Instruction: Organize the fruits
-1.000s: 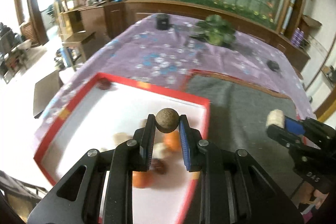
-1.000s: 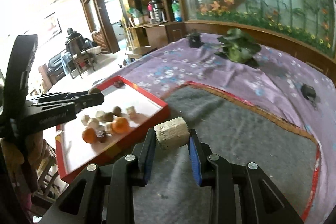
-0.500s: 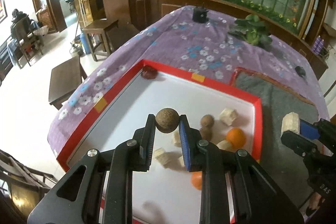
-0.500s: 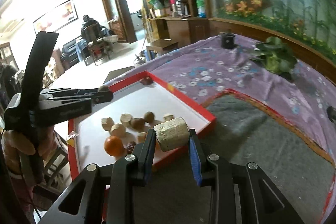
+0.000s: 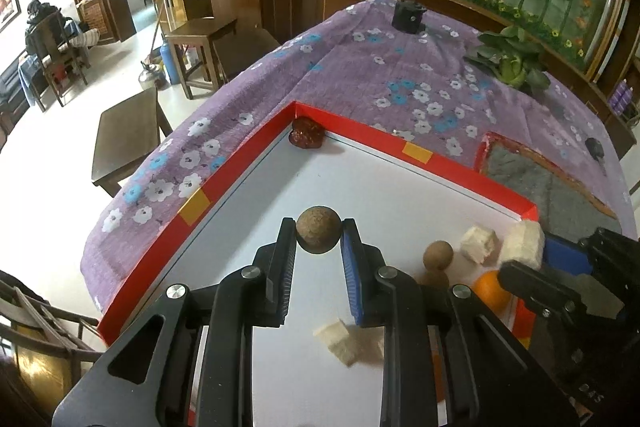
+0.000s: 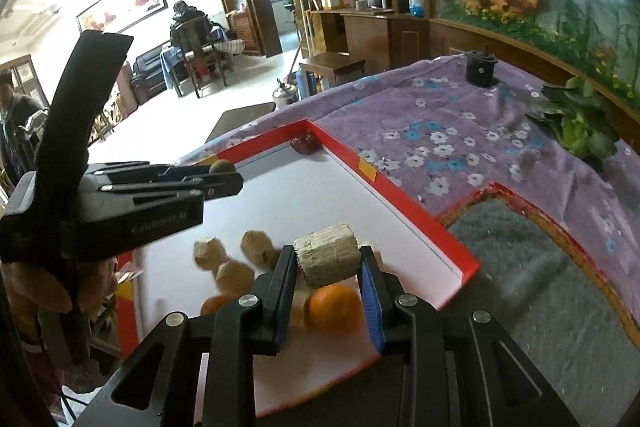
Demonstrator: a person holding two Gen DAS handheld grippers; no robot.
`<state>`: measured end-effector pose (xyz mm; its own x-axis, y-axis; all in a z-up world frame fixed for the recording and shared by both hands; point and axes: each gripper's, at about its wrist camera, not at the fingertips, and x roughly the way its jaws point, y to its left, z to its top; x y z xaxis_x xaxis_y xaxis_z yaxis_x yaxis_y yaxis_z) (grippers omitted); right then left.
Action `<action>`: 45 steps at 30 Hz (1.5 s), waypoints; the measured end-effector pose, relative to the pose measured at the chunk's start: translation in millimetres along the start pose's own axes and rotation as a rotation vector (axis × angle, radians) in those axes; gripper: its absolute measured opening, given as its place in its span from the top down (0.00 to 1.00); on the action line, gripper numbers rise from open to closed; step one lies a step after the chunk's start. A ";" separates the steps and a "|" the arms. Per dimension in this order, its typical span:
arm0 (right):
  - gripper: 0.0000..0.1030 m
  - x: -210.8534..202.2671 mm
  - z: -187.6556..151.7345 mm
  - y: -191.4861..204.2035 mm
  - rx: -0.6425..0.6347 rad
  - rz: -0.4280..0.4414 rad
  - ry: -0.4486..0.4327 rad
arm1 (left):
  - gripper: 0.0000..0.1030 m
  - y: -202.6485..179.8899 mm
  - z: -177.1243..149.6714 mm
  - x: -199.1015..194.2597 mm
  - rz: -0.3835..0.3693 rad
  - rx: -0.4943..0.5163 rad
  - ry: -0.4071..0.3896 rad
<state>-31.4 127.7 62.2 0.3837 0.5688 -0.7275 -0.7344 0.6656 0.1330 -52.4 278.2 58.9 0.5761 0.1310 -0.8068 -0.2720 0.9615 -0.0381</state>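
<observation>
A red-rimmed white tray [image 5: 244, 169] lies on the purple flowered cloth. My left gripper [image 5: 319, 239] is shut on a brown round fruit [image 5: 319, 235], held over the tray's middle. My right gripper [image 6: 326, 261] is shut on a pale ridged chunk [image 6: 326, 259], held over the tray's near right part, above an orange [image 6: 334, 309]. The right gripper shows in the left wrist view [image 5: 524, 251] with the chunk. In the tray lie pale cubes [image 5: 338, 341], a brown ball [image 5: 438, 255], oranges [image 5: 486, 287] and a dark red fruit [image 5: 306, 137] in the far corner.
A grey felt mat [image 6: 532, 291] with an orange border lies right of the tray. A green leafy vegetable [image 6: 576, 123] and a black cup [image 6: 480, 69] sit farther back on the cloth. Wooden stools [image 5: 124, 137] stand past the table's left edge.
Both grippers have moved left over the tray with their loads. The right gripper went from above the grey mat to above the tray's fruit pile.
</observation>
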 end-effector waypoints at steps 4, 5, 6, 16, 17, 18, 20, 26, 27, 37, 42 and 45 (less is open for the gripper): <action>0.71 15.2 9.6 -3.7 -0.010 -0.006 0.020 | 0.79 0.9 4.1 9.0 0.011 -0.002 0.011; 0.71 19.2 12.0 -5.0 -0.010 -0.005 0.024 | 0.79 0.1 5.2 11.2 0.017 0.002 0.012; 0.71 28.8 18.2 -8.3 -0.008 -0.001 0.031 | 0.79 -0.5 6.2 13.0 0.023 0.005 0.013; 0.71 66.8 29.8 -21.3 0.027 0.001 0.086 | 0.79 -12.5 14.0 35.1 0.027 0.030 0.048; 0.71 66.8 29.8 -21.3 0.027 0.001 0.086 | 0.79 -13.1 15.3 36.7 0.029 0.028 0.050; 0.71 70.9 30.6 -22.7 0.034 0.000 0.098 | 0.79 -13.9 16.5 39.3 0.034 0.028 0.053; 0.71 79.0 28.9 -26.8 0.056 0.000 0.115 | 0.79 -14.8 17.8 42.9 0.041 0.029 0.062; 0.64 72.5 24.7 -33.0 0.098 0.029 0.109 | 0.79 -13.4 16.7 54.0 0.053 0.020 0.108; 0.63 68.0 23.7 -32.4 0.098 0.024 0.099 | 0.78 -12.7 16.4 54.5 0.048 0.012 0.114; 0.63 16.1 11.9 -18.4 0.084 -0.027 0.000 | 0.44 -18.3 9.6 13.8 0.111 0.018 -0.027; 0.56 -25.8 2.7 -12.7 0.111 -0.076 -0.106 | 0.44 -23.4 -5.4 -18.1 0.113 0.002 -0.117; 0.54 -44.7 -6.4 -7.9 0.122 -0.099 -0.142 | 0.36 -25.4 -14.8 -40.7 0.118 -0.009 -0.180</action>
<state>-46.3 94.0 89.4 0.5321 0.5544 -0.6400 -0.6194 0.7702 0.1523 -80.4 244.8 83.9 0.6683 0.2840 -0.6875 -0.3516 0.9351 0.0444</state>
